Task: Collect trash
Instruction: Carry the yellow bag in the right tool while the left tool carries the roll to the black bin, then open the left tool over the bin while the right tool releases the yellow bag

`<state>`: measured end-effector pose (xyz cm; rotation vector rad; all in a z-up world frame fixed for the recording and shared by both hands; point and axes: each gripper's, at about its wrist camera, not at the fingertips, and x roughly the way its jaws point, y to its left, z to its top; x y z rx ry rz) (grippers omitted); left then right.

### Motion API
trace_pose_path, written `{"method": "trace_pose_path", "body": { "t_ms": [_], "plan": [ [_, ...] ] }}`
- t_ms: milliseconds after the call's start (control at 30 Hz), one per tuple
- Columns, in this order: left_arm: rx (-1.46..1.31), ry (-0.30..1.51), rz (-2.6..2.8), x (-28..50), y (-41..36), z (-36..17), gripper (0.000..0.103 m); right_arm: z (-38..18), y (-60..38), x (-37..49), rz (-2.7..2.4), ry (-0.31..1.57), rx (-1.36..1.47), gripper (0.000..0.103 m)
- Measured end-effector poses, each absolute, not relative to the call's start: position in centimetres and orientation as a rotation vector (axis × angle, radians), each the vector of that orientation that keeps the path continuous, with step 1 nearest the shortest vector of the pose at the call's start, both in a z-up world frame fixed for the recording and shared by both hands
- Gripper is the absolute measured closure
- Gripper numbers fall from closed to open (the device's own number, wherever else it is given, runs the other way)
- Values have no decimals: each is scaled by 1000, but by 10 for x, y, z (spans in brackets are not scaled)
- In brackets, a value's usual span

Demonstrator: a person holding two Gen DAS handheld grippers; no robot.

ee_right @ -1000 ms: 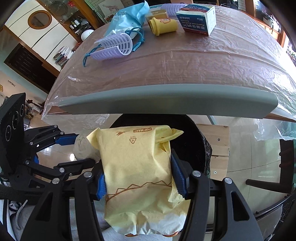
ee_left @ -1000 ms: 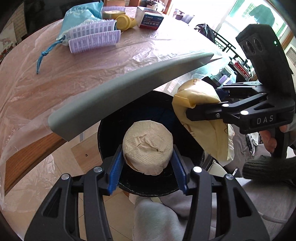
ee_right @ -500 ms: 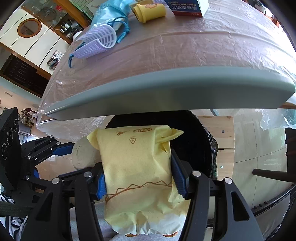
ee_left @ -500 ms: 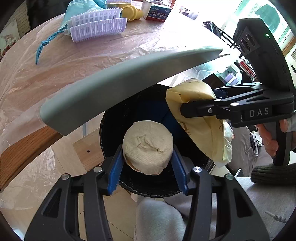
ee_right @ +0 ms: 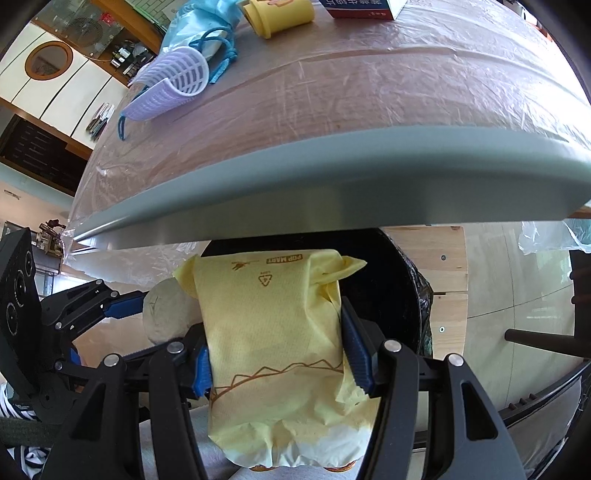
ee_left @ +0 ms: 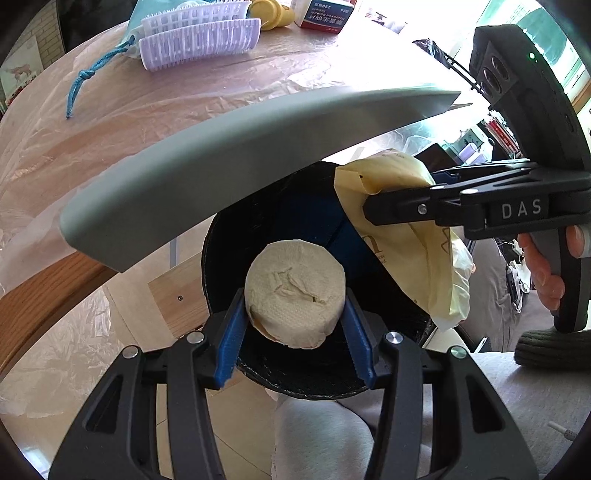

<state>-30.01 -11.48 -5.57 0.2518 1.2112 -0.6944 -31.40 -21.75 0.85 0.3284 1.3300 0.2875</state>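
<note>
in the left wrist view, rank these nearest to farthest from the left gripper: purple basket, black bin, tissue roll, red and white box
1. tissue roll, clamped between the left gripper fingers
2. black bin, directly below the roll
3. purple basket, on the table, upper left
4. red and white box, at the table's far edge, top centre

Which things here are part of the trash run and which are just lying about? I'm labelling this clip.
In the job: paper roll in left gripper; yellow wrapper in right gripper; black bin.

Lying about on the table: lilac baskets, blue drawstring bag, yellow cup, box.
</note>
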Motion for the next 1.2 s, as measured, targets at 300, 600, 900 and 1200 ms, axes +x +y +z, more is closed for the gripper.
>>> {"method": "trace_pose_path", "body": {
  "t_ms": [300,600,900,1200],
  "plan": [
    [265,1222,-675,-295,-118,-64,52,4,-213,-311,280,1340,309,47],
    [283,1235,-666,-292,-124,-72,52,-1,-211,-309,271,1356,298,47],
    [295,1241,-664,-291,-134,-77,52,-6,-208,-304,270,1374,283,47],
    [254,1212,-720,-294,-135,-69,17,-5,-210,-304,258,1383,249,26]
  ]
}}
